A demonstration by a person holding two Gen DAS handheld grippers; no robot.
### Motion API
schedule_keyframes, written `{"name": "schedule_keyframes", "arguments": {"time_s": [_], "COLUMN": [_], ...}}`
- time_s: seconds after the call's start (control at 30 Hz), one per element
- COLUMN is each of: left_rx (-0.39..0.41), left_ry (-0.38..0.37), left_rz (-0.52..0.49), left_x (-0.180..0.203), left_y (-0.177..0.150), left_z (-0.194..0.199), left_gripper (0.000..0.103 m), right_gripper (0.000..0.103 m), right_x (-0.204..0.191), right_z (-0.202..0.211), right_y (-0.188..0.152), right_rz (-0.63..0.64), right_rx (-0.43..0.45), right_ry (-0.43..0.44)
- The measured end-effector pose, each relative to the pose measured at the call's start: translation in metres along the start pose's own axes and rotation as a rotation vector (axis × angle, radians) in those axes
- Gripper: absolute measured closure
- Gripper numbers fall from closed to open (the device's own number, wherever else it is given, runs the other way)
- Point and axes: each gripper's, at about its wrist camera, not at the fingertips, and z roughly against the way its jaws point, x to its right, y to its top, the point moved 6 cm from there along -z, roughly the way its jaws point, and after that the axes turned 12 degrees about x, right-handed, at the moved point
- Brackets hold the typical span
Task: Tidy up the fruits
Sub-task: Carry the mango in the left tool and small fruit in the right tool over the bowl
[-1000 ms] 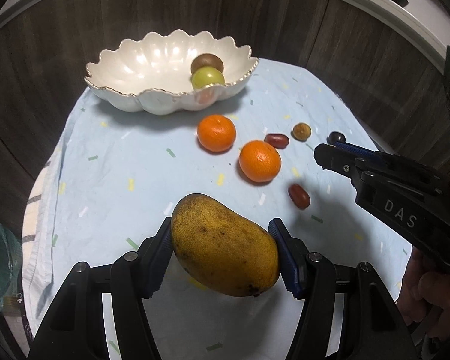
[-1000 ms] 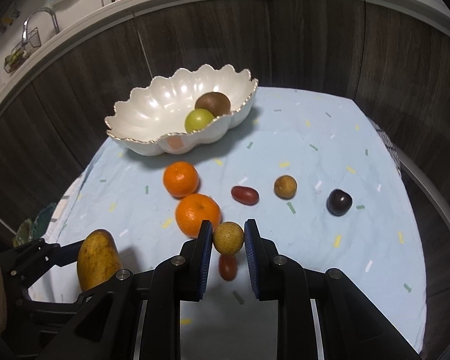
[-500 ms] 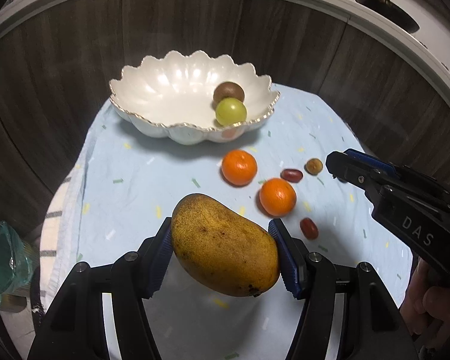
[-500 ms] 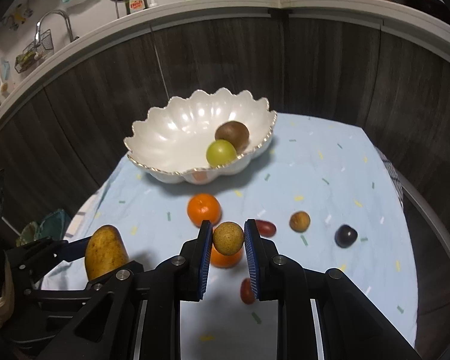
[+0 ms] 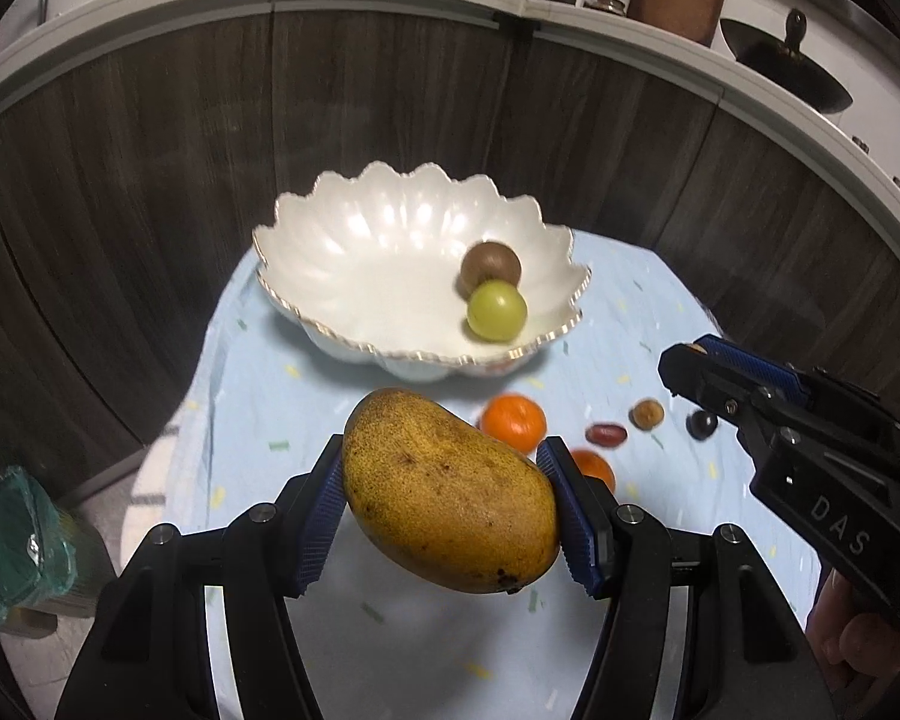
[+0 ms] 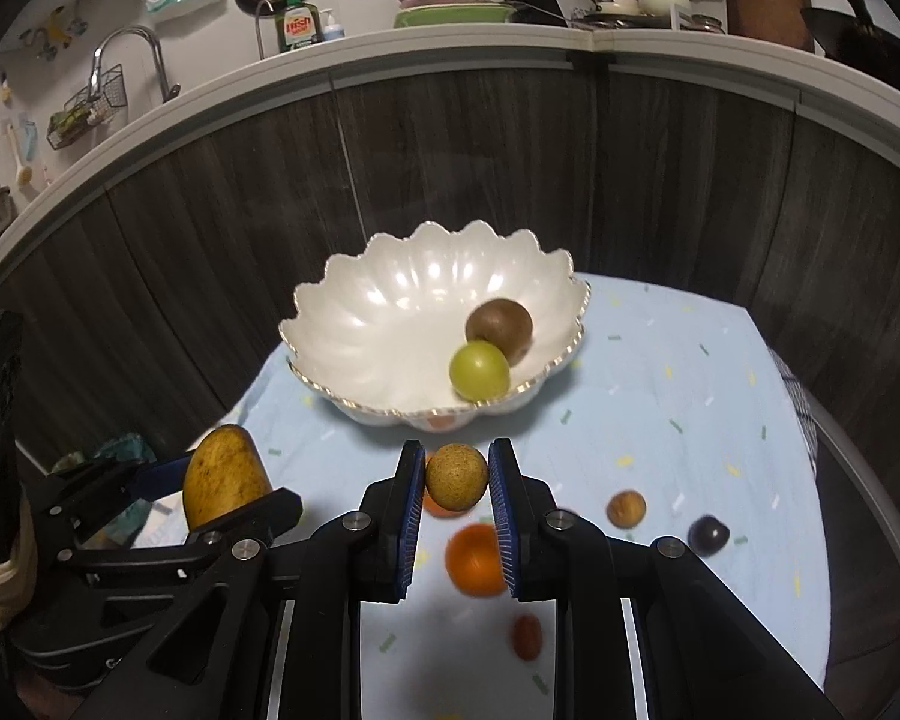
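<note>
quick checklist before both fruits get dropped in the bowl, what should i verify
1. Left gripper grip on the mango: ok, both pads press its sides and it is off the cloth.
2. Right gripper grip on the small round tan fruit: ok, clamped between the pads.
3. Free space in the white scalloped bowl: ok, only the brown fruit and green fruit sit at its right side.
4. Grippers over the bowl: not ok, both are short of its near rim.
5. Spacing between the grippers: ok, apart in both views.
6. Whether the mango will roll into the two fruits: cannot tell.
</note>
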Motion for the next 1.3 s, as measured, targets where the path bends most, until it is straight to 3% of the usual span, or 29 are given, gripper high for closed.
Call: {"name": "schedule_keyframes", "arguments": {"time_s": [0.53, 1.3], "left_rx": [0.057, 0.038], "left_ry": [0.003, 0.0], "left_rz": [-0.002, -0.031], "left_x": [-0.023, -0.066], "left_y": [0.053, 0.092], "left_z": [-0.022, -0.092], "left_gripper": [0.041, 0.041], "right_gripper": [0.08, 0.08], "right_x": [-0.017, -0.019], "right_z": [-0.029, -0.107], "right_y": [0.048, 0.038], "right_rz": [0.017, 0.0], "right_rx": [0.051, -0.037], "right_ry": [0.02, 0.008]}}
